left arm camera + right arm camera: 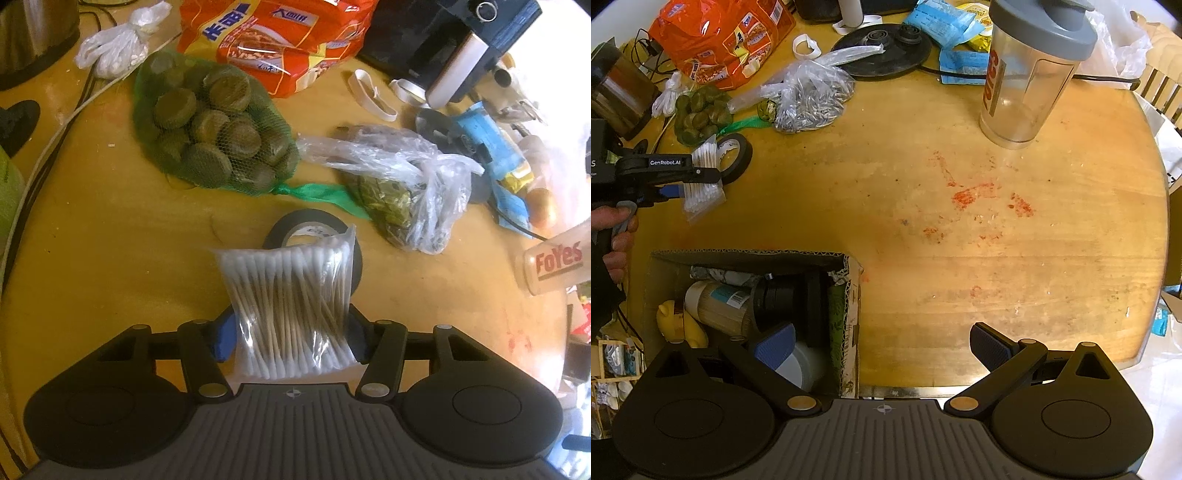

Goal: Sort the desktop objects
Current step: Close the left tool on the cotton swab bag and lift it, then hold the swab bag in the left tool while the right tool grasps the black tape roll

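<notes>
Swabs [291, 310], a clear packet of cotton buds, sit pinched between the blue pads of the left gripper [291, 332], whose jaws are closed onto the packet's middle. The packet is above the table [960, 258] near its left edge, beside a roll of black tape [737, 157] lying flat on the wood. The right gripper [882, 347] holds nothing; its jaws stand wide apart at the table's near edge, one finger above an open cardboard box [853, 317] at the near left corner. Inside the box lie a yellow duck toy, a tub of toothpicks, a dark cylinder and a white lid, so some sorting looks done already. Much remains along the far edge: a green net bag [210, 129] of round dark pieces, an orange snack bag [273, 40], a clear bag of seeds [809, 96], a small white bag [114, 48], blue packets [942, 22] and a black kettle base [882, 51]. A shaker bottle [1030, 70] with a grey lid stands upright toward the far right edge. By my judgement the task is at an early-to-middle stage, with the swabs probably bound for the box.
</notes>
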Available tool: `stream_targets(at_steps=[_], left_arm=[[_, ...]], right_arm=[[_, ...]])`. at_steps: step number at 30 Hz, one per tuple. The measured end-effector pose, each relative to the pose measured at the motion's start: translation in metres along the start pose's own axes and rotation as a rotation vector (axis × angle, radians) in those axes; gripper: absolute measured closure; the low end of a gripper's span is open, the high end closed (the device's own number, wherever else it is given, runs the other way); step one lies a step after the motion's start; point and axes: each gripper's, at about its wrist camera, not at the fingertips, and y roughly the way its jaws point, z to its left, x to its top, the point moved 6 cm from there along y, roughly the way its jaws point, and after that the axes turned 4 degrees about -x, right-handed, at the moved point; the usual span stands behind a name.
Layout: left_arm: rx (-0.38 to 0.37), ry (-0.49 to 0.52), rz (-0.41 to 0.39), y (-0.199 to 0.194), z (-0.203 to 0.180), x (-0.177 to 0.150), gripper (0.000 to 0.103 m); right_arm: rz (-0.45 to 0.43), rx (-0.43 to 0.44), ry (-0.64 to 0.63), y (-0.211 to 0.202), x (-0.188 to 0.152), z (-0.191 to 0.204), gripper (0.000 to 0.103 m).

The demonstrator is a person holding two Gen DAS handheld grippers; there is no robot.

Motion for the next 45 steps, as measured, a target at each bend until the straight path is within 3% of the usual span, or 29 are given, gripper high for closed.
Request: stream_targets(at_steps=[10, 33, 45], left_arm=[[0.001, 0.017, -0.035, -0.032, -0.016, 0.000, 0.047], [0.037, 0.131, 0.011, -0.110, -0.063, -0.039, 0.047], [0.025, 0.126, 0.033, -0.122, -0.068, -0.062, 0.047]], right_arm=[[-0.025, -0.001, -0.014, -0.007, 0.004, 0.003, 0.002], [-0.083, 0.032, -0.037, -0.023, 0.017, 0.003, 0.002], [-0.104, 0.049, -0.174, -0.042, 0.043, 0.003, 0.002]])
